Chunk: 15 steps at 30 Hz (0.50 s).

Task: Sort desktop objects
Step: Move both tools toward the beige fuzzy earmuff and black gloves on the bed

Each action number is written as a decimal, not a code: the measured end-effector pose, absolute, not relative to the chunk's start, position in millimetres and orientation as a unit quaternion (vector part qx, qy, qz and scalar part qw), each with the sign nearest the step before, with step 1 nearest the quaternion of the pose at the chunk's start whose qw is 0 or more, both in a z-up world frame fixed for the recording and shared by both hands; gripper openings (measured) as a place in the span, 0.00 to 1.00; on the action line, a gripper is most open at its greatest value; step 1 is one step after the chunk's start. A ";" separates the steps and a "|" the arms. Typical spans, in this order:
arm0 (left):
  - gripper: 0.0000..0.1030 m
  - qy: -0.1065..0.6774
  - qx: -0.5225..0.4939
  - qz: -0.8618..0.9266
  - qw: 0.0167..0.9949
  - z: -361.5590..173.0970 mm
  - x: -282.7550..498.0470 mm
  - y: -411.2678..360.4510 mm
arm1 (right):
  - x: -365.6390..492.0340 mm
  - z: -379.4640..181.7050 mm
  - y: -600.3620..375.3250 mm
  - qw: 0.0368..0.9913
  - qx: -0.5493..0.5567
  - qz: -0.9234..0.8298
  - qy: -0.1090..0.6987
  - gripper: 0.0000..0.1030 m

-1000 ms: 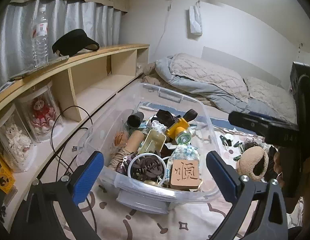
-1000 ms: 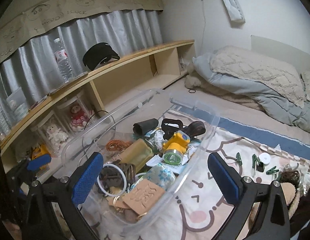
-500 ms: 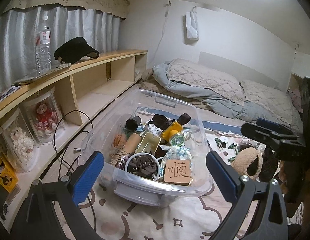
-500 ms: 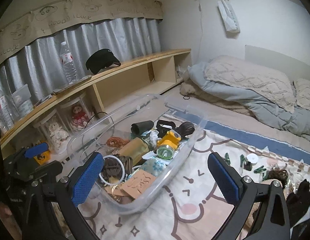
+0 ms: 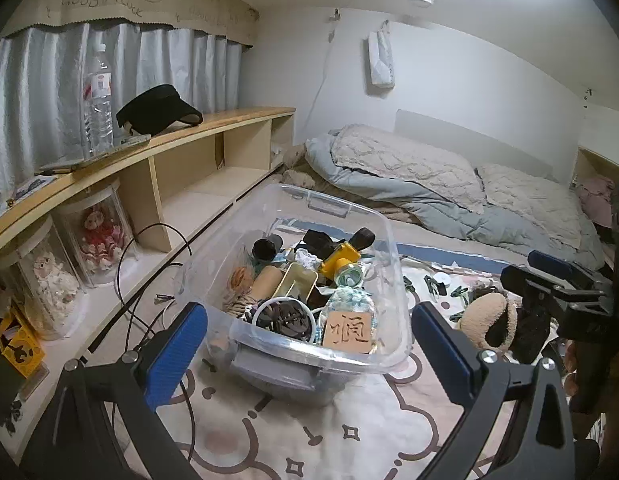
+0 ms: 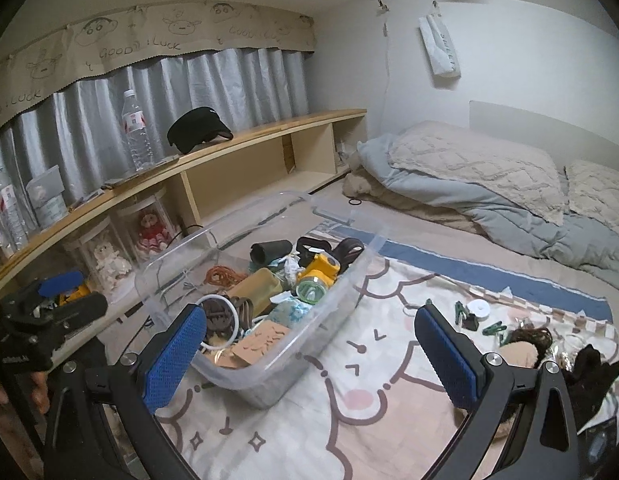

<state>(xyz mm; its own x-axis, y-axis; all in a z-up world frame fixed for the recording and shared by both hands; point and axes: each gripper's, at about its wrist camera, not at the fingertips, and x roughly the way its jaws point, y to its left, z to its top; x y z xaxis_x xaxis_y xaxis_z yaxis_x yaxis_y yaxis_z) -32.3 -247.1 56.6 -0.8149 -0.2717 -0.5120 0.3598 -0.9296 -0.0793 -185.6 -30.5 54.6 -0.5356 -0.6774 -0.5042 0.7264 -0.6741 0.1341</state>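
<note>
Left gripper (image 5: 309,354) wide, empty. Right gripper (image 6: 309,354) wide, empty. Clear bin (image 5: 393,280) full, twelve o'clock of left gripper. Green clips (image 6: 494,327) loose on blanket (image 6: 389,400).

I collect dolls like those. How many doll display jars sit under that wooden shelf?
2, side by side in the cubby under the shelf: a red-dressed doll jar, and a pale doll jar nearer the camera. Others may be hidden beyond the frame's left edge.

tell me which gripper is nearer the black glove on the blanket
Right. The right gripper hangs open with the black glove just past its right finger. The left gripper, also open, sits on the far side of the clear bin.
</note>
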 end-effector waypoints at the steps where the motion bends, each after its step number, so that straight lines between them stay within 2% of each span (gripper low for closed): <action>1: 1.00 0.085 0.254 -0.949 0.167 57.3 -30.9 -246.0 | -183.7 54.4 -27.8 0.400 0.267 -0.875 0.044 1.00; 15: 1.00 0.079 0.239 -0.954 0.162 63.4 -12.4 -226.0 | -158.4 58.4 -0.5 0.398 0.247 -0.882 0.046 1.00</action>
